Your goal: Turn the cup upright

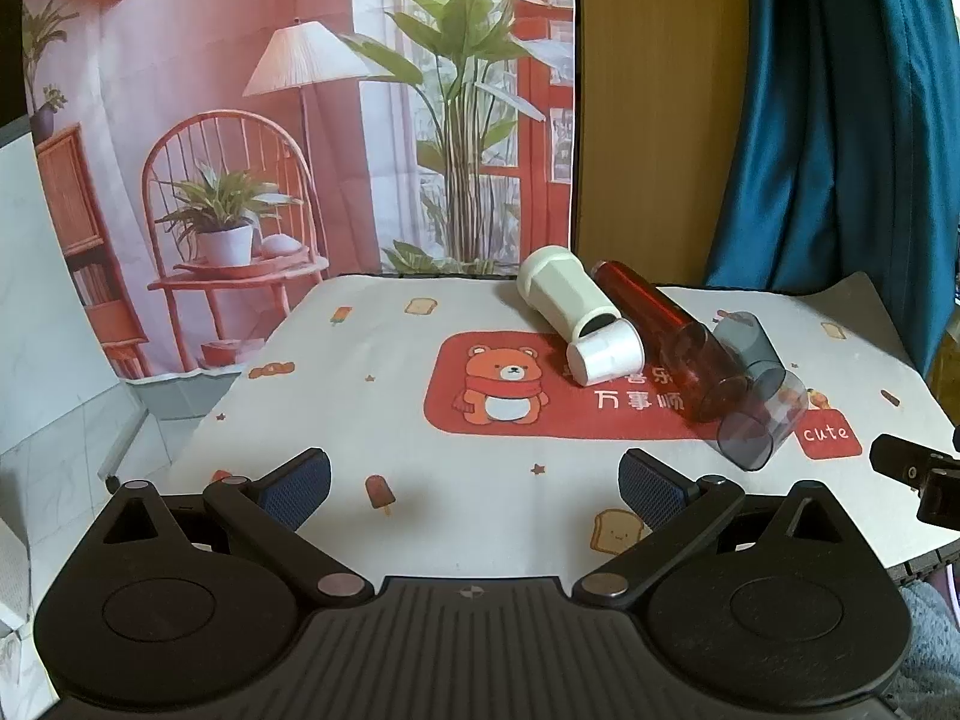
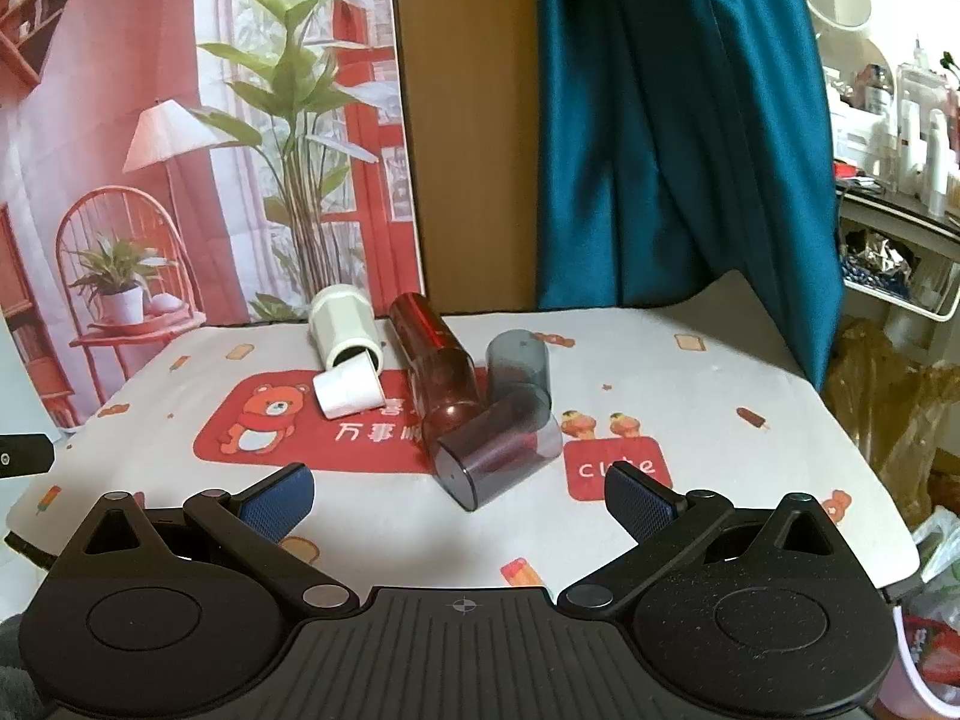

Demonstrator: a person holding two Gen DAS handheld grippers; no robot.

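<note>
Left wrist view: the surface carries a bear-print cloth, with five cups lying tipped in a cluster at its far right: red cup, cream cup, two grey, one white. Both grippers' jaws spread wide, empty.

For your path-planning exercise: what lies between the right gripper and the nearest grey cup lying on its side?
Nothing stands between: only bare printed tablecloth separates the open right gripper from the grey cup, as the right wrist view shows.

A home: blue curtain, cluttered toiletries shelf
</note>
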